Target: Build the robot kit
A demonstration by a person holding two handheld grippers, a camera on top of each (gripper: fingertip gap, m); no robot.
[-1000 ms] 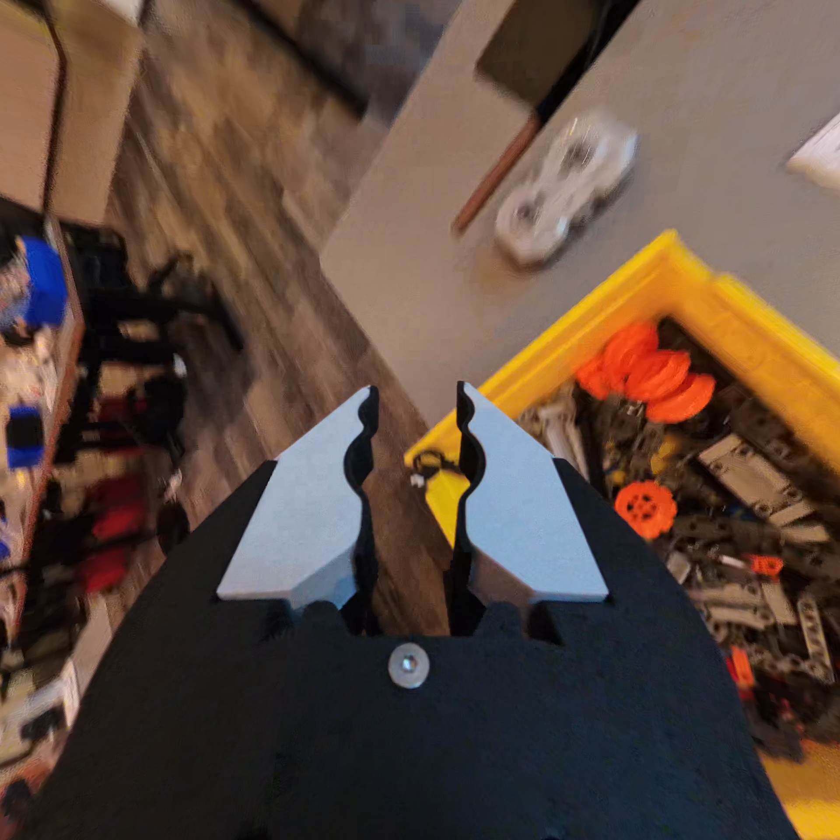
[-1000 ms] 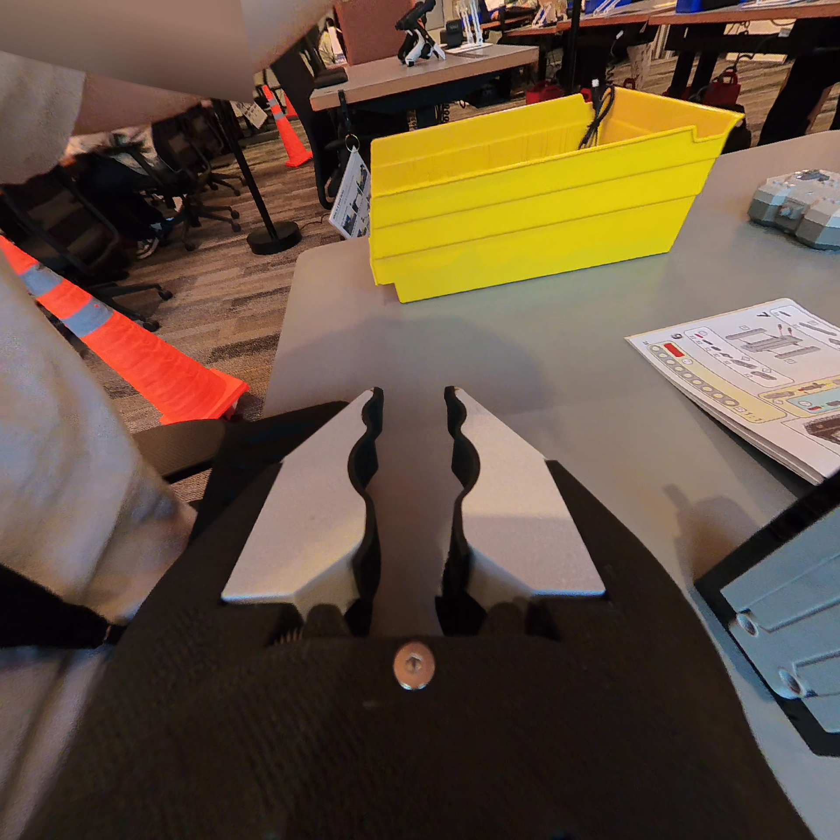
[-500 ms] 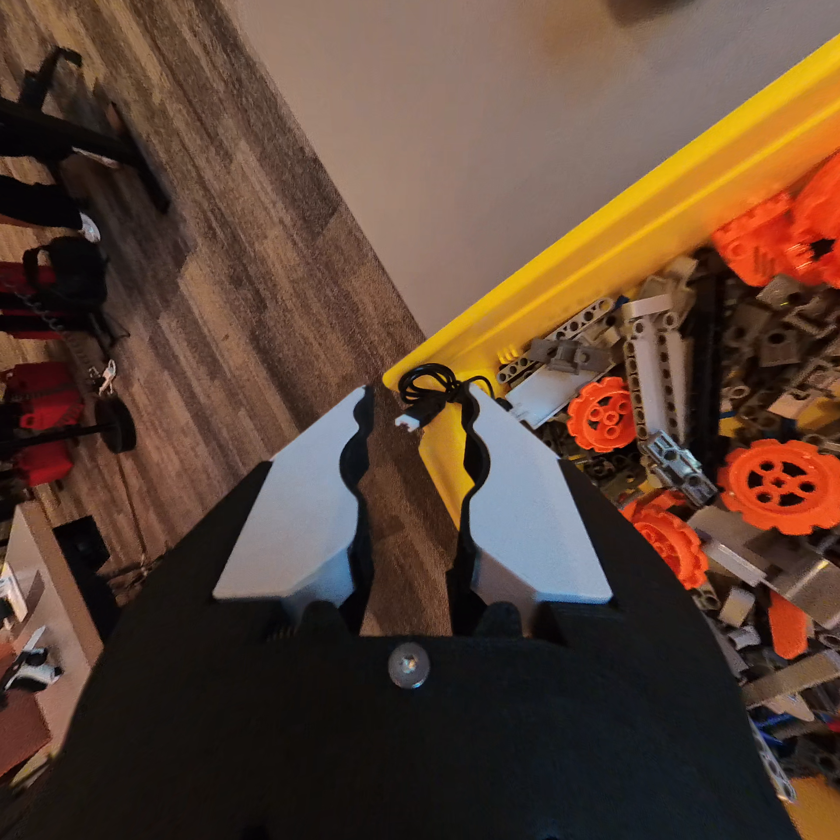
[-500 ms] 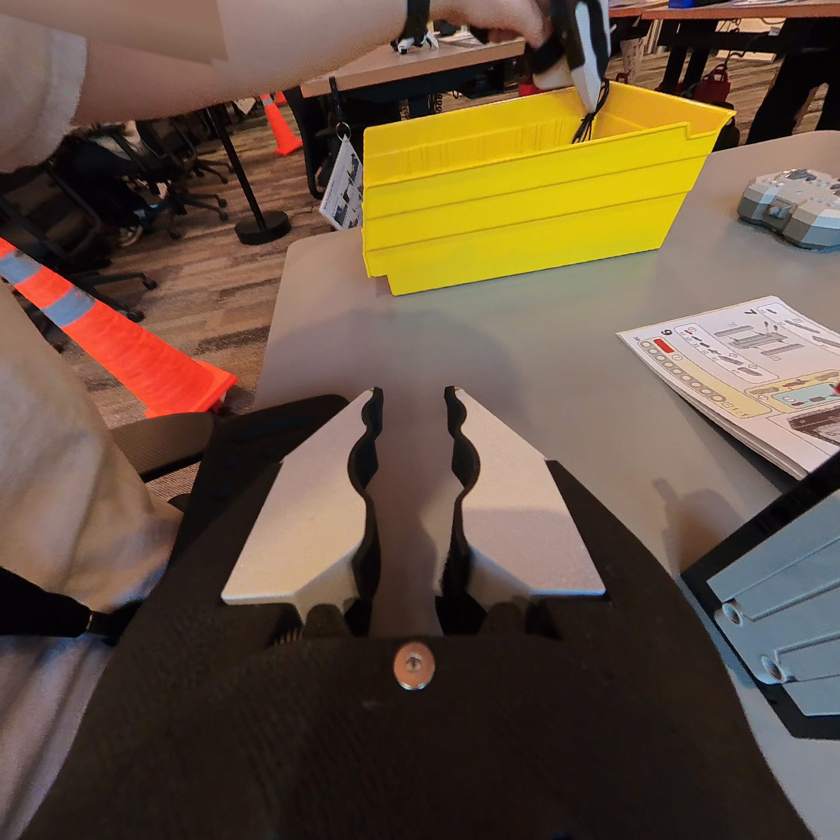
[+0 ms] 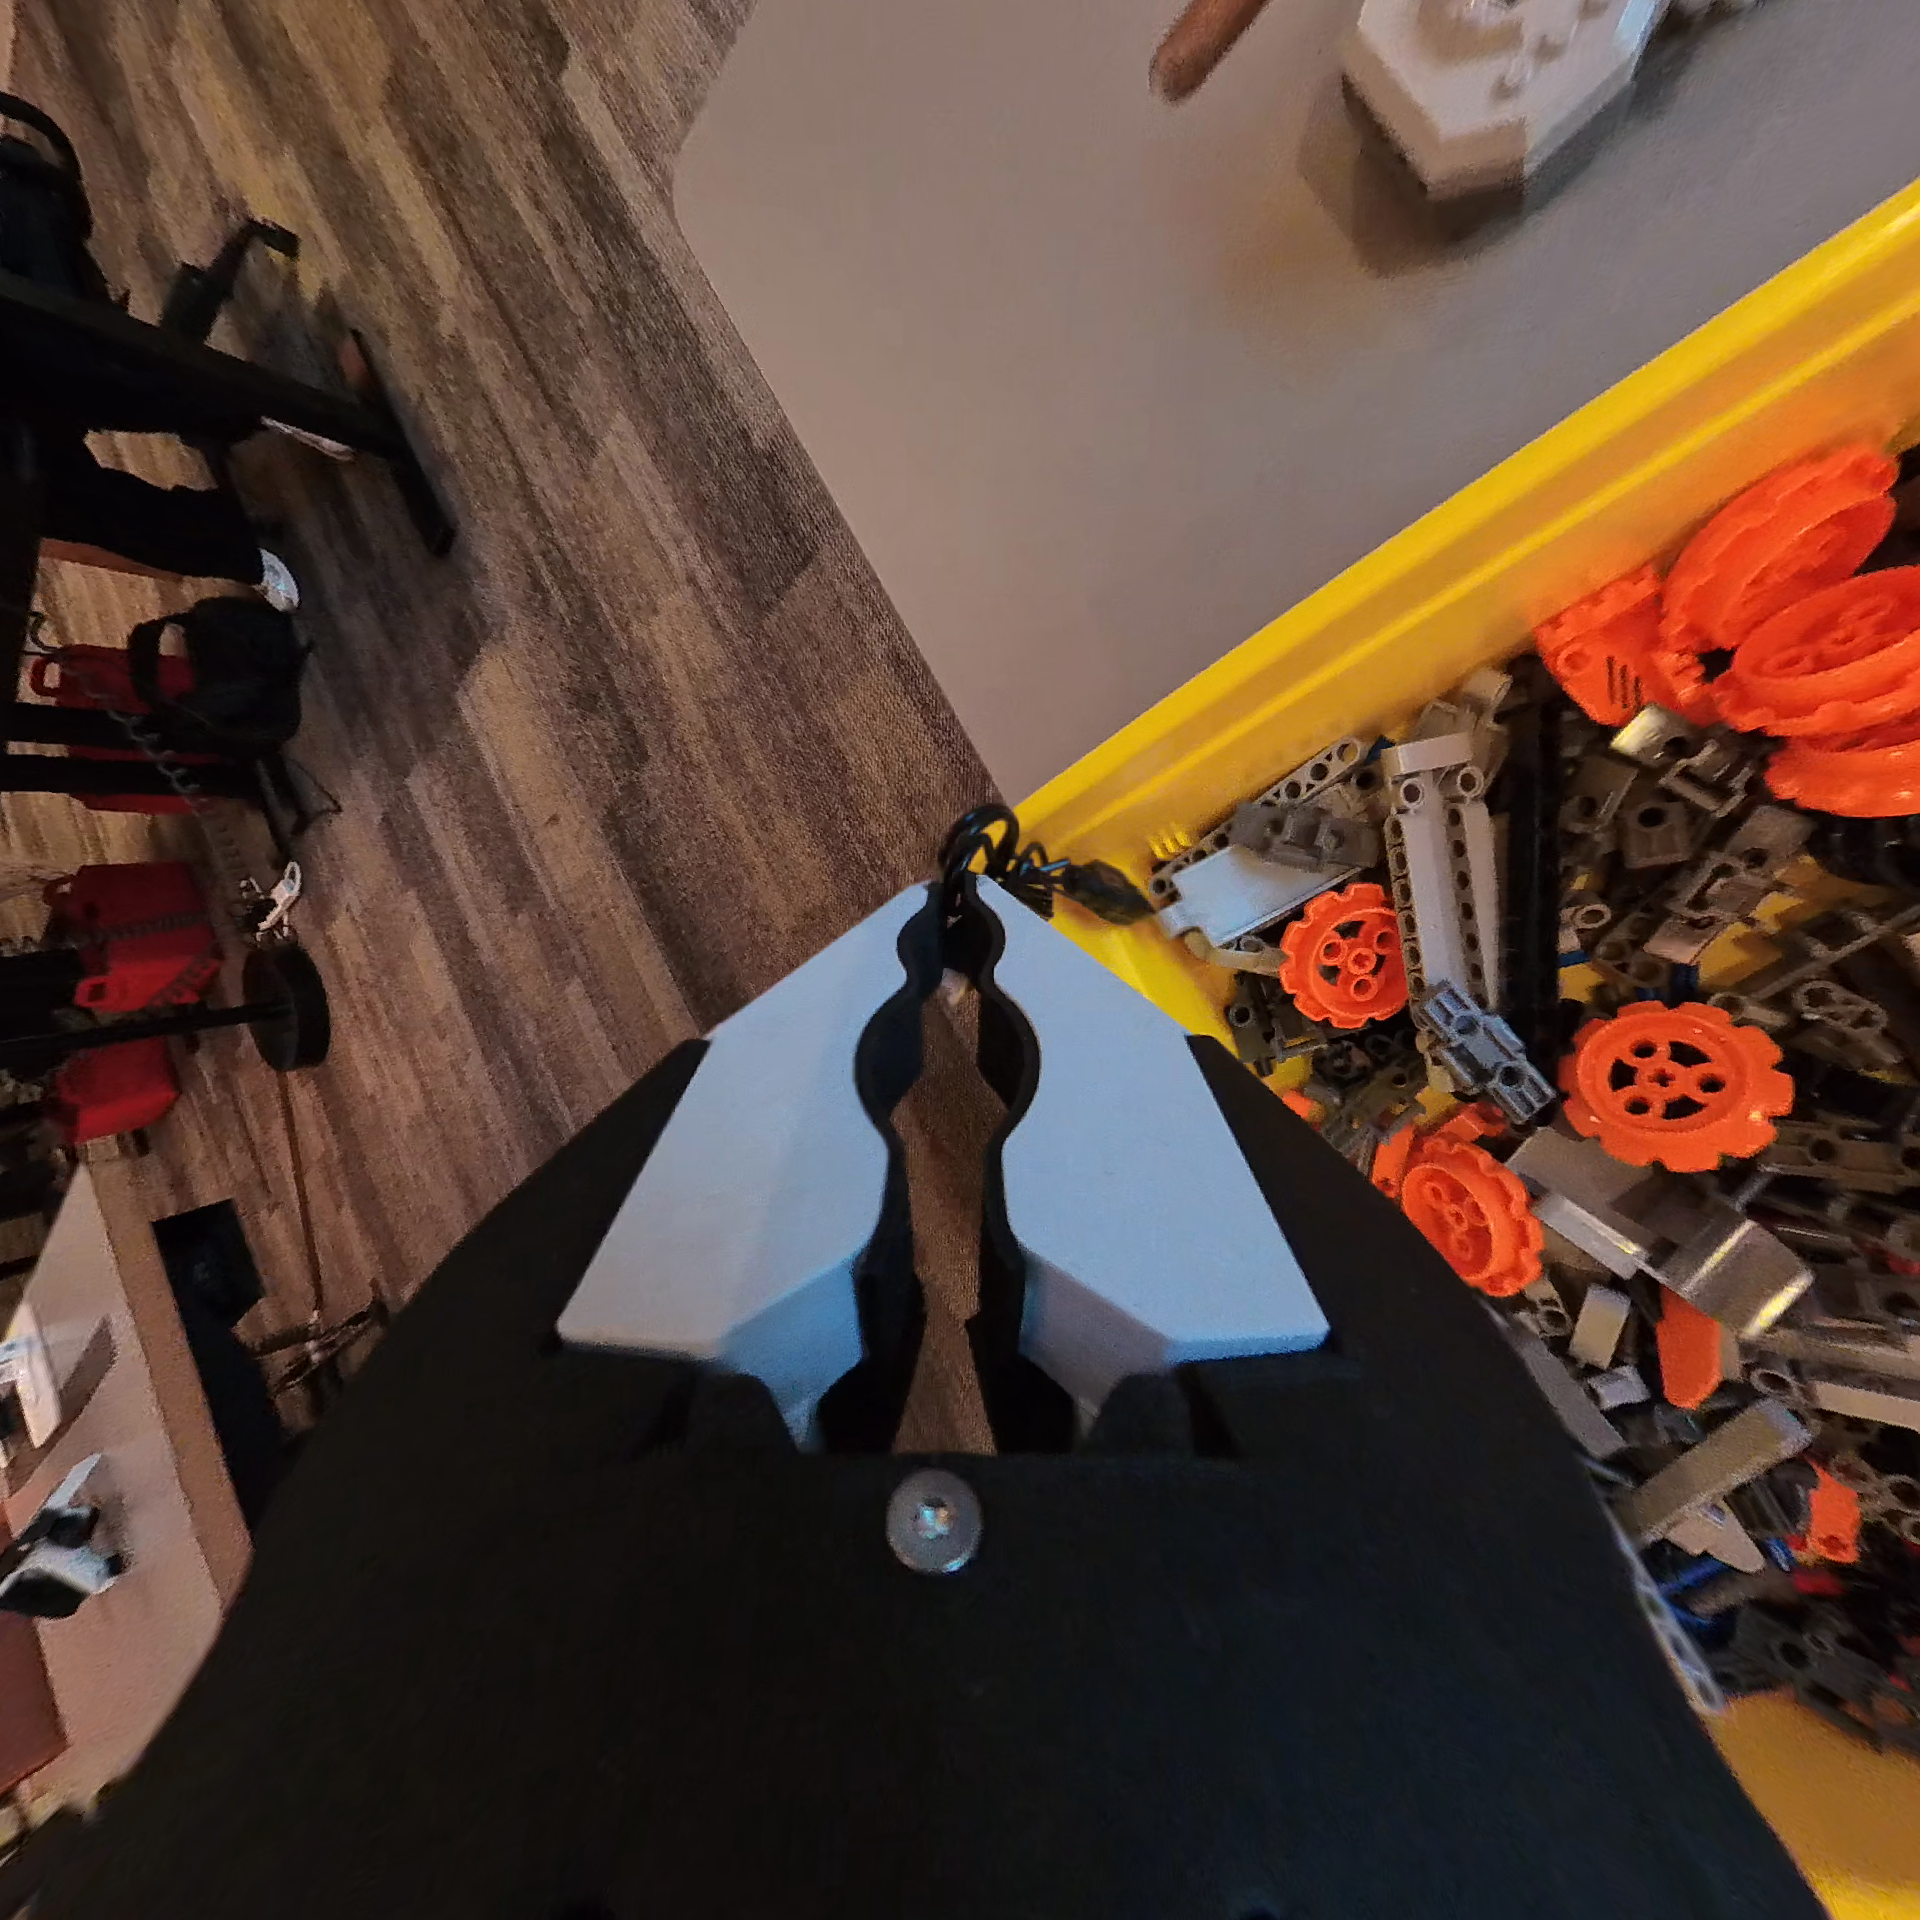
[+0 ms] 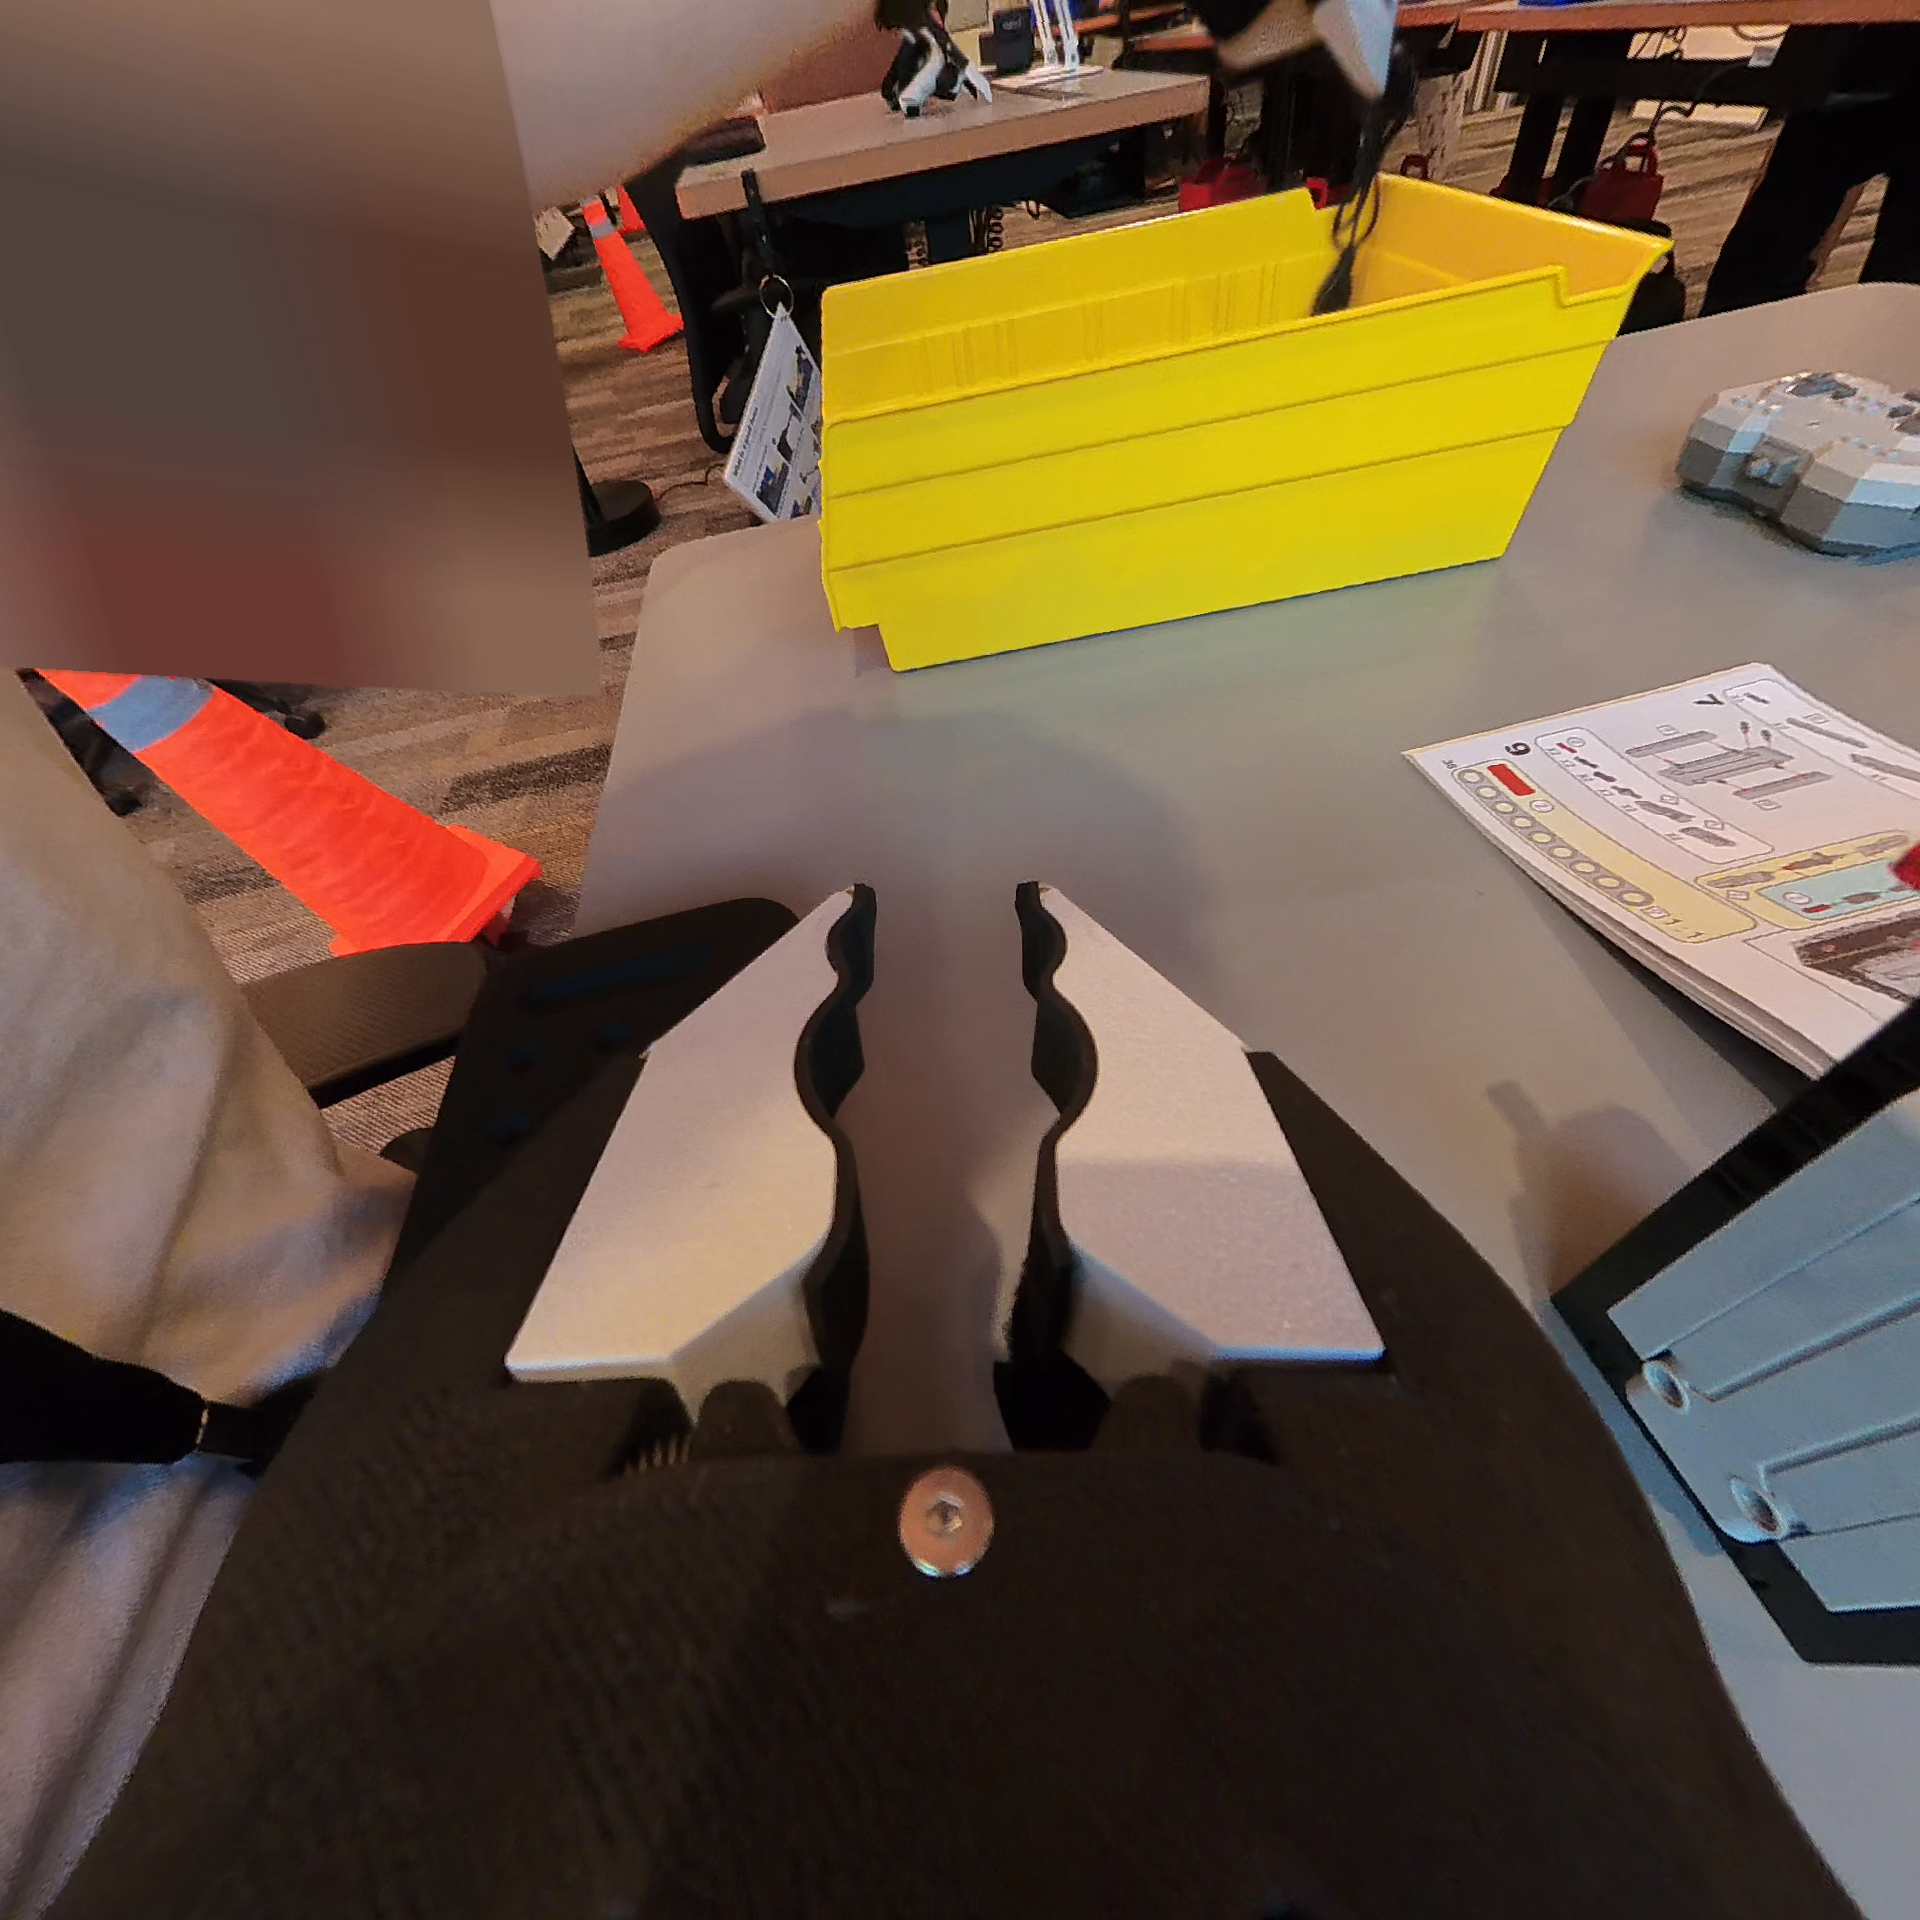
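Note:
My left gripper is shut on a thin black cable at the corner of a yellow bin. The cable's plug end hangs just over the bin's rim. The bin holds several grey building parts and orange gear wheels. In the right wrist view the left gripper holds the cable above the far end of the bin. My right gripper is open and empty, low over the grey table, well short of the bin.
A grey hexagonal block sits right of the bin, also in the left wrist view. An instruction booklet lies at right. A grey ribbed part on a black base is at the near right. An orange cone lies on the floor left. Left tips to right tips: about 45 centimetres. Measured from the fingertips, the grey hexagonal block is 25 centimetres or so from the left gripper and 40 centimetres from the right.
My left gripper closed on the black cable at the bin's corner and lifted it. The right gripper stayed almost still, open over the table.

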